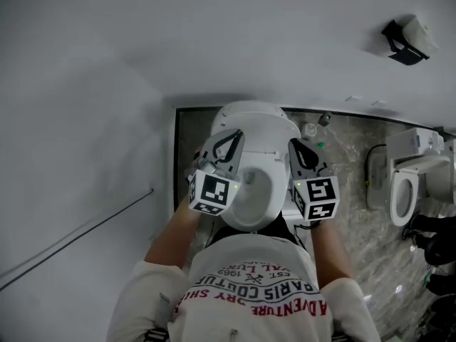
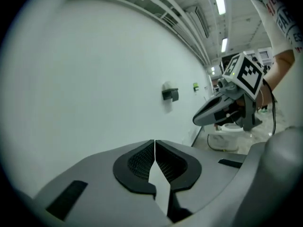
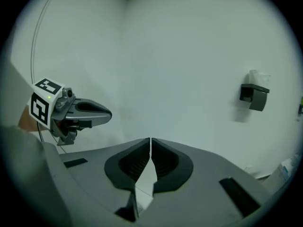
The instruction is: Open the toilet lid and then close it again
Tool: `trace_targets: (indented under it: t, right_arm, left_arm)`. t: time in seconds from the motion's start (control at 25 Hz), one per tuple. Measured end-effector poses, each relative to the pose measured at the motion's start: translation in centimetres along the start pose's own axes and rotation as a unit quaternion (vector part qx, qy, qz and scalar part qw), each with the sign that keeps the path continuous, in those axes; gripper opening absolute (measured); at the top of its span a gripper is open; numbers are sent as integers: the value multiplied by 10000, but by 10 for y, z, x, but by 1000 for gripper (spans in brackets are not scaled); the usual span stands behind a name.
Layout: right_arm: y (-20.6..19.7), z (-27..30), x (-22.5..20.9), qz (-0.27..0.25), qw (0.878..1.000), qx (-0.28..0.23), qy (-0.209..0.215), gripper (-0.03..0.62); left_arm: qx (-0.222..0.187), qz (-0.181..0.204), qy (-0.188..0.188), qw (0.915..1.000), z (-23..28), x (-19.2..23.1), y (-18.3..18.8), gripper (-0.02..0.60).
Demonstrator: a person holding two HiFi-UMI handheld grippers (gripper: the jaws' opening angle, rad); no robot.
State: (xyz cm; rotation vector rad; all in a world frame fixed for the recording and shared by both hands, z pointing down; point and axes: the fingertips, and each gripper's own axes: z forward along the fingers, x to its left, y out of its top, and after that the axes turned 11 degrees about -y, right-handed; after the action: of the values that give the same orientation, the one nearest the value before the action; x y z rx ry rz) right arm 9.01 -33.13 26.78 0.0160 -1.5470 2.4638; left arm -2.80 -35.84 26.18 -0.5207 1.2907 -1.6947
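The left gripper (image 1: 231, 138) is being held up in front of the body, and the right gripper (image 1: 297, 147) is being held beside it at the same height, a little apart. Both are being pointed forward and slightly downward, with the marker cubes turned toward the head. The jaws of each gripper are being pressed together, and nothing is being gripped between them. The left forearm (image 1: 174, 230) and the right forearm (image 1: 332, 249) are being stretched forward, bare.
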Motion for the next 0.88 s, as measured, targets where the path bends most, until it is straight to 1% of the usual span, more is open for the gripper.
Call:
trace_targets:
  t: [0.08, 0.2, 0.28, 0.36, 0.44, 0.48, 0.56, 0.68, 0.88]
  right_arm:
    - [8, -27, 8, 207, 9995, -163, -171, 18]
    - [13, -61, 24, 321, 9986, -251, -328, 15]
    - [13, -75, 32, 356, 9983, -257, -379, 15]
    - [15, -86, 37, 429, 9975, -371, -430, 15]
    - [19, -95, 45, 442, 9961, -579, -488, 15]
    - [21, -100, 50, 420, 9955, -671, -522, 15]
    - [24, -106, 59, 359, 9944, -803, -590, 15]
    - [26, -111, 68, 292, 9941, -855, -603, 15]
    - [22, -110, 71, 471, 9943, -759, -576, 15]
  left_arm:
    - [-354, -183, 43, 9992, -25, -11, 17, 9]
    - [-762, -657, 164, 9948, -63, -25, 28, 8]
    - [-957, -983, 328, 9900, -84, -30, 32, 8]
    - [-1137, -1292, 439, 9841, -99, -33, 37, 8]
    - [-1294, -1567, 438, 9781, -110, -36, 41, 8]
    - [-1348, -1638, 428, 9763, -116, -37, 42, 8]
    - [-1397, -1611, 453, 9760, -125, -39, 45, 8]
    - [-1469, -1569, 526, 9752, -134, -40, 50, 6]
    - [-1418, -1477, 547, 9773, -136, -40, 49, 6]
